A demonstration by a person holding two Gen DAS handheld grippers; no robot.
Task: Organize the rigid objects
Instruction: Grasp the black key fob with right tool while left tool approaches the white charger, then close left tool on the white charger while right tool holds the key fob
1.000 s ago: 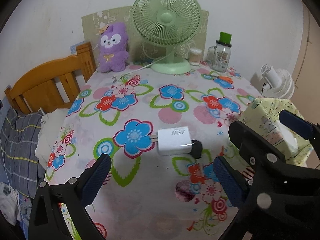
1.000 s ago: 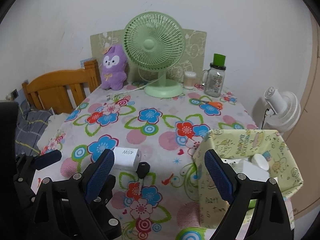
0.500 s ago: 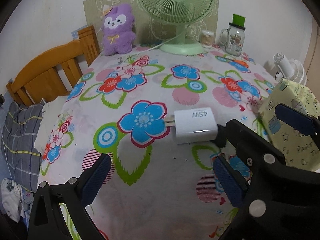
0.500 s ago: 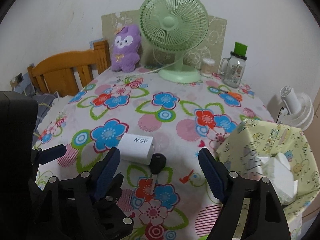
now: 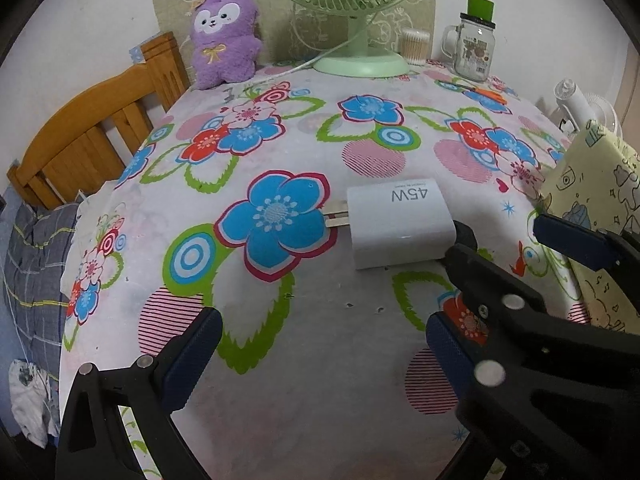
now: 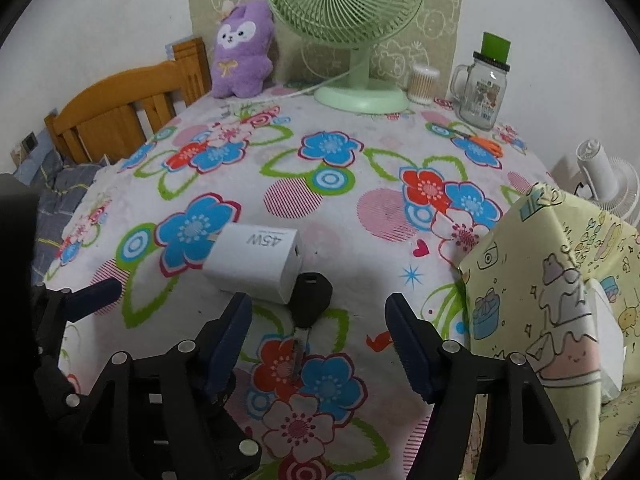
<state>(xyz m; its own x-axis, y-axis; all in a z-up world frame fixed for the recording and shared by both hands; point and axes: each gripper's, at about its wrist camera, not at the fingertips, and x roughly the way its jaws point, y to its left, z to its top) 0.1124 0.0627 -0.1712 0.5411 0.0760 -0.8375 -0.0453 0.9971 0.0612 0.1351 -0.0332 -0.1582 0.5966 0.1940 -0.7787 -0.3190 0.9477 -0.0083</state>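
A white 45W charger (image 5: 396, 224) lies flat on the floral tablecloth, prongs to the left; it also shows in the right wrist view (image 6: 256, 266). A black key (image 6: 310, 300) lies against its right end, blade toward me. My left gripper (image 5: 320, 344) is open and empty, low over the cloth just short of the charger. My right gripper (image 6: 320, 340) is open and empty, with the key head between its fingers' line. The yellow patterned bag (image 6: 552, 292) stands at the right with white items inside.
A green desk fan (image 6: 352, 20), purple plush (image 6: 240, 52), cotton-swab jar (image 6: 424, 84) and glass mug jar (image 6: 482, 88) line the table's back. Orange scissors (image 6: 480, 142) lie back right. A wooden bed frame (image 6: 120, 116) is left; a white fan (image 6: 604, 176) right.
Both grippers have moved forward and lower toward the charger and key, which now look larger and nearer. Both stay open. The charger and key have not moved.
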